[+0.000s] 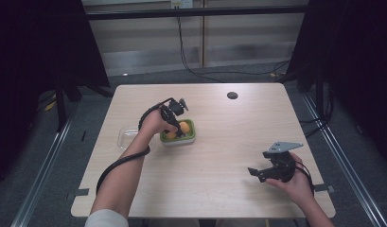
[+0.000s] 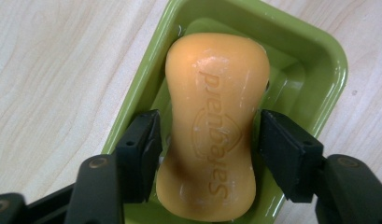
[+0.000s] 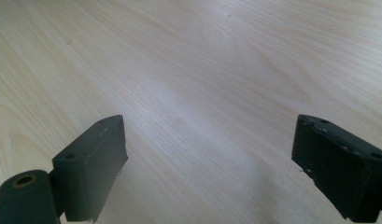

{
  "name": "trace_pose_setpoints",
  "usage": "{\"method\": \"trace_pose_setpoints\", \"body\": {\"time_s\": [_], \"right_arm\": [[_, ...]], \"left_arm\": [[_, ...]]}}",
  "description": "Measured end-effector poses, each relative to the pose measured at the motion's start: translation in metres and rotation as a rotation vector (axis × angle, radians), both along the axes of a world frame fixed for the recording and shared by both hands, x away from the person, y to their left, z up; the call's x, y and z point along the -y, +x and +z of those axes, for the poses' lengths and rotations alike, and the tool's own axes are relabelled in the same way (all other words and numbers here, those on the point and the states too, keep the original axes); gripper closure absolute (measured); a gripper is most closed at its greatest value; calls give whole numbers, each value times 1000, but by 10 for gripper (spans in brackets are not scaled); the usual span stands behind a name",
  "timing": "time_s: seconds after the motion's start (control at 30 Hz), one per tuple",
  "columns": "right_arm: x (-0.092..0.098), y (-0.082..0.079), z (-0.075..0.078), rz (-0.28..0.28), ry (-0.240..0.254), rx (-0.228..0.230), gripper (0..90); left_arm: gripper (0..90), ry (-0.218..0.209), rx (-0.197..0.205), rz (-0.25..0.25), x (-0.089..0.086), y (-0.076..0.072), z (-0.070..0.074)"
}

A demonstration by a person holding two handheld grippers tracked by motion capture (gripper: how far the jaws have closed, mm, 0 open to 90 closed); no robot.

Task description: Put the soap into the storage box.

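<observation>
An orange soap bar [image 2: 216, 93] with embossed lettering lies in a green soap dish [image 2: 314, 70] left of the table's middle. In the high view the dish [image 1: 191, 136] sits under my left gripper [image 1: 180, 130], which points down into it. My left gripper [image 2: 209, 140] is open and its jaws straddle the soap's narrow waist. A thin gap shows at the left jaw, and the right jaw stands almost against the soap. My right gripper [image 1: 256, 173] hovers low over the table's front right, wide open [image 3: 209, 154] over bare wood.
A clear plastic tray or lid [image 1: 126, 137] lies just left of the dish, beside the left forearm. A small black round disc [image 1: 232, 95] sits near the table's far edge. The light wooden table [image 1: 219, 156] has dark floor around it.
</observation>
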State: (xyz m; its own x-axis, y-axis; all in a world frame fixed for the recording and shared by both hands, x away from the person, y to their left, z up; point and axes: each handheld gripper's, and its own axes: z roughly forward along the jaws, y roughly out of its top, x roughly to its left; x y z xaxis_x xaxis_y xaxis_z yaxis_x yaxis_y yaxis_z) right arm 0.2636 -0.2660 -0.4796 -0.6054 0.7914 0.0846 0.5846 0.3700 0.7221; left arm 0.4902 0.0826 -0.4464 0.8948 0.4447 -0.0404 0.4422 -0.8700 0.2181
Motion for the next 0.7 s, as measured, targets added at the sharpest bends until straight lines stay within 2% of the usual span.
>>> {"method": "trace_pose_setpoints", "body": {"time_s": [0.07,0.17,0.2,0.3,0.33,0.43,0.5,0.53,0.57,0.63,0.67,0.7], "right_arm": [[0,0,0,0,-1,2,97],[0,1,0,1,-3,3,97],[0,1,0,1,-2,3,97],[-1,0,0,0,-3,2,97],[-1,0,1,0,-3,2,97],[-1,1,1,2,0,6,97],[-2,1,0,4,0,2,97],[-2,1,0,10,0,1,97],[-2,1,0,9,-1,3,97],[-2,1,0,9,-1,3,97],[-2,1,0,10,-1,3,97],[-2,1,0,6,-1,1,97]], "left_arm": [[344,-10,12,33,1,-2,0],[299,-22,-6,49,-1,-3,3],[285,-30,9,62,-1,-4,3],[240,-31,7,58,-3,-4,5],[238,-43,7,70,-3,-5,5],[205,-51,-10,68,-4,-7,7],[188,-54,-3,79,-5,-8,8],[178,-62,-12,89,-6,-9,8],[177,-52,-11,81,-7,-9,9],[165,-60,-8,89,-8,-10,9],[161,-57,-19,88,-9,-10,10],[158,-60,-9,85,-10,-10,10]]}}
